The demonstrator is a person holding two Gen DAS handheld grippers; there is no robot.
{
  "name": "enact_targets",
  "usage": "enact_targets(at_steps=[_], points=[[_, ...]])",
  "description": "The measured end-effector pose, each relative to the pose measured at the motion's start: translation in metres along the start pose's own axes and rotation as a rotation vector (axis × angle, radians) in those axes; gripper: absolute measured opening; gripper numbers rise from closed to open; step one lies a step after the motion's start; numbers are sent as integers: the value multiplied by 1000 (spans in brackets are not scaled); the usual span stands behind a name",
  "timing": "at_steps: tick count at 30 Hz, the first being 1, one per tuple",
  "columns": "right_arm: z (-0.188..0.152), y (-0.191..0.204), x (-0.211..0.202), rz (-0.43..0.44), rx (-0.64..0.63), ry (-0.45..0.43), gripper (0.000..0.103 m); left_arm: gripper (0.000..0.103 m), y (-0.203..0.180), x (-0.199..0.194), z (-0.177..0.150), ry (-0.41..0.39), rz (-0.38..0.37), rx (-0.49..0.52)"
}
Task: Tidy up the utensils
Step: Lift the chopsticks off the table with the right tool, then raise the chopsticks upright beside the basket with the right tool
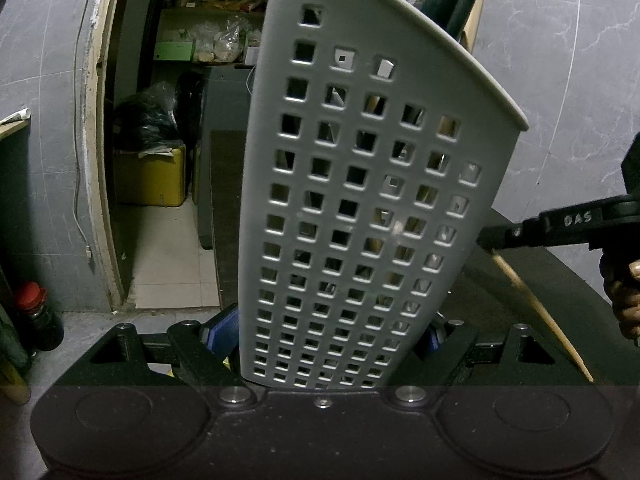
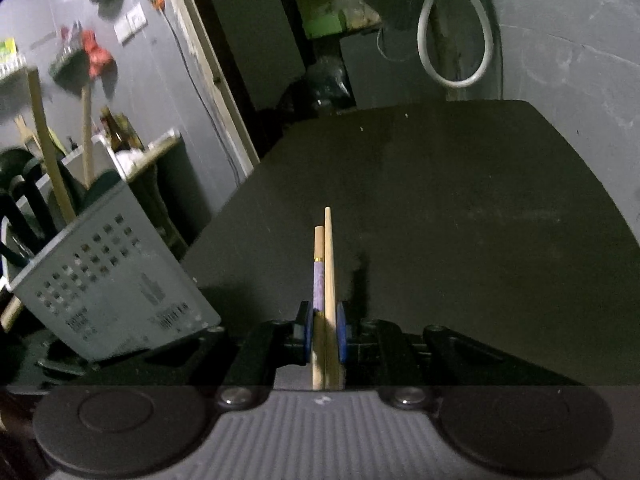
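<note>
Right wrist view: chopsticks clamped, holder braced, drop-in pending

Right gripper (image 2: 324,330) is clenched on a pair of chopsticks (image 2: 326,280) — blue pads pinch them side by side, tips pointing forward over the dark table (image 2: 460,208). One stick has a purple patterned band, the other is plain wood. In the left wrist view the same gripper (image 1: 496,240) comes in from the right edge with one stick (image 1: 540,312) trailing down below it; the person's hand (image 1: 626,300) is partly visible behind.

Left gripper (image 1: 332,340) is closed on the grey perforated utensil holder (image 1: 360,184), jaws on either flank near its base. The holder leans, tilted in both views (image 2: 112,276), and sits just left of the right gripper. Through the holes I can make out some utensils already inside; exactly what they are I can't tell.

Step, as I read it: transfer — sticks picked, not yet binned.

Next move needs the sticks turned tips-down, lined up over the holder's open top, then let go. Left side should keep bracing so the holder doesn't tip. Risk: a stick catching the rim.
</note>
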State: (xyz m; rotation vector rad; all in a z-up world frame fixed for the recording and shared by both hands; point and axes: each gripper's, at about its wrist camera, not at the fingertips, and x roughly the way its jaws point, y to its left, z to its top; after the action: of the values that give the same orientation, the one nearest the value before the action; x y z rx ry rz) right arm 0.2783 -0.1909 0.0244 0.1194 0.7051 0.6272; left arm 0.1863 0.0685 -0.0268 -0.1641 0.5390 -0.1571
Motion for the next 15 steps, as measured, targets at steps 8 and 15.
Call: enact_targets(at_steps=[8,15], points=[[-8,-22,-26,114,91,-241,14,85,0,0,0,1,2,1],[-20,-30,-39,170,103,-398,14,85,-1,0,0,3,7,6]])
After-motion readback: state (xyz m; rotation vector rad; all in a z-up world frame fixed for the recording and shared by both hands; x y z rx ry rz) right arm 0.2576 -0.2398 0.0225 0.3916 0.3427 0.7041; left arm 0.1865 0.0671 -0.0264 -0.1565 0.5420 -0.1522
